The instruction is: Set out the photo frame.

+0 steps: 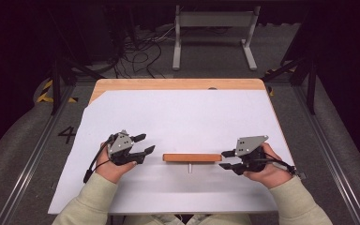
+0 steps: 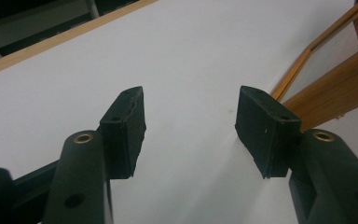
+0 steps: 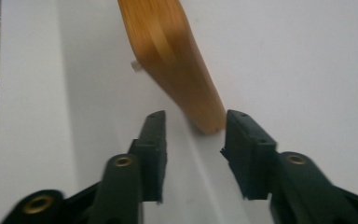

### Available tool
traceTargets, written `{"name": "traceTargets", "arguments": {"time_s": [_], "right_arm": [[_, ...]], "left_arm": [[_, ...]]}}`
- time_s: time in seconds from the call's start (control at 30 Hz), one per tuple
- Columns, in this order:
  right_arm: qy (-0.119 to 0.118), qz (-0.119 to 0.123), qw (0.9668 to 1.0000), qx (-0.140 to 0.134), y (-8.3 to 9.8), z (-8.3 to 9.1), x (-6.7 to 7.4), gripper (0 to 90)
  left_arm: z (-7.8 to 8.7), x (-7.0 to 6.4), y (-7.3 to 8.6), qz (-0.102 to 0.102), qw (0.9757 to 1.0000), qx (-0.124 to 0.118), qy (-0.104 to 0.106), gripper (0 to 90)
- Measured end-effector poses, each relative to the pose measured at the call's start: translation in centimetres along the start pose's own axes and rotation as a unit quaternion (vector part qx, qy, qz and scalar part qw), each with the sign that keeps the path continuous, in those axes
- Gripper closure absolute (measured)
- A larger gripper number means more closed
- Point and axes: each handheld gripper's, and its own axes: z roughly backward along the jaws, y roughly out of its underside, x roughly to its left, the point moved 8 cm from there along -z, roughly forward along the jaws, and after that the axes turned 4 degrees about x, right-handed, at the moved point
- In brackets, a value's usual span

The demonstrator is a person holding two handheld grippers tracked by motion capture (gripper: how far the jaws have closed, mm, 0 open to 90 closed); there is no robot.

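High view shows me a wooden frame (image 1: 192, 157) standing on its edge near the middle of the white sheet (image 1: 183, 117) that covers the worktop (image 1: 178, 84), with a thin pale peg (image 1: 190, 167) poking out toward me from its underside. My left tongs (image 1: 146, 143) sit just off its left end and my right tongs (image 1: 228, 159) just off its right end, both resting low near the sheet.

Left gripper view has both jaws spread wide with bare sheet between them and nothing held; the frame (image 2: 335, 79) lies off to the right, apart from the jaws, and I can see what looks like a clear pane set inside the wood.

Right gripper view puts the frame's rounded end (image 3: 177, 65) right between my jaws, which stand parted on either side of it. The picture is a little blurred, so I cannot tell whether either pad touches the wood yet; I judge they have not closed on it.

I expect this piece to be stiff and fairly light, smooth and varnished, so a bit slippery under the pads. If that pane is glass, it is the fragile part. I would pinch the wooden rail at each end, across its thickness, and stay off the pane and the thin peg, which looks easy to snap.
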Motion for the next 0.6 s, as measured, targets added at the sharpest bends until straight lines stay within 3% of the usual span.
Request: {"name": "traceTargets", "arguments": {"time_s": [0.03,0.13,0.23,0.4,0.6], "right_arm": [[0.0,0.0,1.0,0.0,0.0,0.0,0.0,66.1],[-0.013,-0.019,0.9996,0.017,1.0,-0.4,0.4,82.6],[-0.02,-0.034,0.999,0.02,1.2,-1.4,0.5,90.0],[-0.039,-0.068,0.9964,0.03,1.6,-4.0,0.8,90.0],[-0.034,-0.099,0.9944,0.014,1.3,-5.1,0.2,90.0]], "left_arm": [[0.0,0.0,0.0,0.0,1.0,0.0,0.0,43.7],[0.1,0.3,0.0,0.005,1.0,-0.001,-0.003,44.1],[0.1,0.3,0.0,0.005,1.0,-0.001,-0.004,44.5],[0.1,0.4,0.1,0.007,1.0,-0.001,-0.006,44.6],[0.1,0.4,0.1,0.006,0.9999,0.0,-0.009,44.5]]}}
